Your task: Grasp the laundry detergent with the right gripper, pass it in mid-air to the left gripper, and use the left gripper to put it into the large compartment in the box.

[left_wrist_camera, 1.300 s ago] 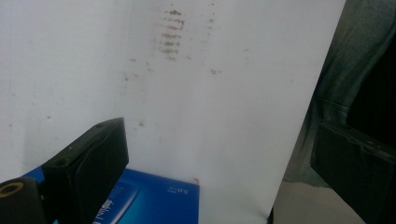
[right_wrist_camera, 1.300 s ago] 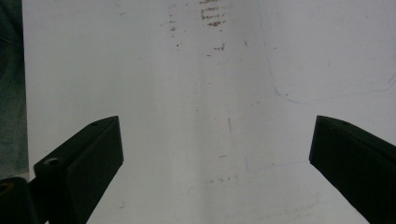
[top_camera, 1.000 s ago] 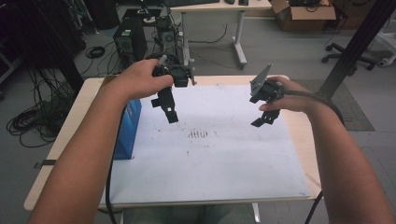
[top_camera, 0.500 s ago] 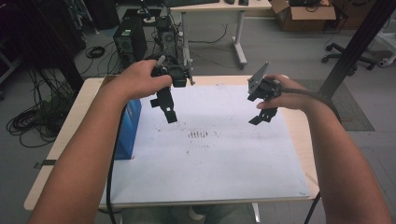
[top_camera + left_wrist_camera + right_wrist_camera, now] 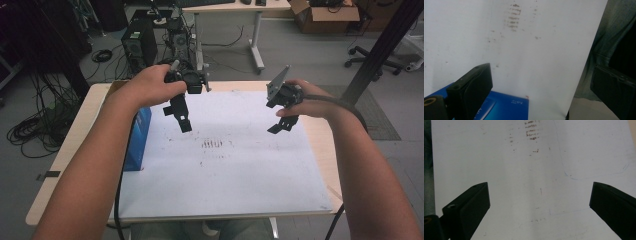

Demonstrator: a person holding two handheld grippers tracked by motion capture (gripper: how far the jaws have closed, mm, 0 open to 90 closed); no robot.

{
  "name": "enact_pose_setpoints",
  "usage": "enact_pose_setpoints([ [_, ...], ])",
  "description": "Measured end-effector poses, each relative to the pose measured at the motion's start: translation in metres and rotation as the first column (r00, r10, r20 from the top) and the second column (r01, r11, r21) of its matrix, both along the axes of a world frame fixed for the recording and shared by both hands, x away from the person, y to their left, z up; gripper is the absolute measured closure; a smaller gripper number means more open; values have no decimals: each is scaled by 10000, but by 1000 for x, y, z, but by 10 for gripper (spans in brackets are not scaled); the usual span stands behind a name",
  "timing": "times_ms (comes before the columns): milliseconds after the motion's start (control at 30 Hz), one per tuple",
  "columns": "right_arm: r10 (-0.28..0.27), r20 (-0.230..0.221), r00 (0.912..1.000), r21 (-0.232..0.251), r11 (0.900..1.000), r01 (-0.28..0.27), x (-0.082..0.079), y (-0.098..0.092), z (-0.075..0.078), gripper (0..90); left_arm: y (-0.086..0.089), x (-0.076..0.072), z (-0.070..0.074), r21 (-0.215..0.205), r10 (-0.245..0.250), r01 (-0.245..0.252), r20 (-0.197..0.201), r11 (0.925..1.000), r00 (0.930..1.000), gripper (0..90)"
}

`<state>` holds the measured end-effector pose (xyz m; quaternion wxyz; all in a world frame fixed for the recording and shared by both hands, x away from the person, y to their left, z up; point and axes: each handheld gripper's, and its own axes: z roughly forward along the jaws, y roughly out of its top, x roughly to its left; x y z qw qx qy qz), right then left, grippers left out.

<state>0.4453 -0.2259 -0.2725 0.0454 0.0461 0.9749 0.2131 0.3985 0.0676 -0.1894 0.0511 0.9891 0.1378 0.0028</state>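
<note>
Two hand-held grippers hover above a white sheet (image 5: 225, 175) that covers the wooden table (image 5: 90, 125). My left gripper (image 5: 178, 116) hangs over the sheet's far left part, just right of a blue box (image 5: 138, 140). In the left gripper view its jaws (image 5: 541, 85) stand wide apart with nothing between them, and the blue box (image 5: 501, 106) lies below. My right gripper (image 5: 282, 125) is over the sheet's far right part. It is open too (image 5: 539, 205), with bare sheet between the jaws. Brown smudges (image 5: 215, 145) mark the sheet's middle.
The blue box lies along the sheet's left edge. Beyond the table stand a computer tower (image 5: 137, 45), a desk (image 5: 257, 35), cables (image 5: 35, 130) on the floor and an office chair (image 5: 367, 55). A black post (image 5: 380, 45) rises at the right.
</note>
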Motion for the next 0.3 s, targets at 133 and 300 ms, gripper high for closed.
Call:
enact_pose_setpoints([
  [133, -10, 12, 10000, 13, 10000, 10, -1, -1, 0, 30, -1, 0, 0, 27, 34, -34, 37, 10000, 10000, 47],
  [300, 56, 66, 10000, 198, 9998, -58, -3, 0, 3, 31, -1, 3, -1, -32, 160, -160, -25, 9999, 9999, 48],
])
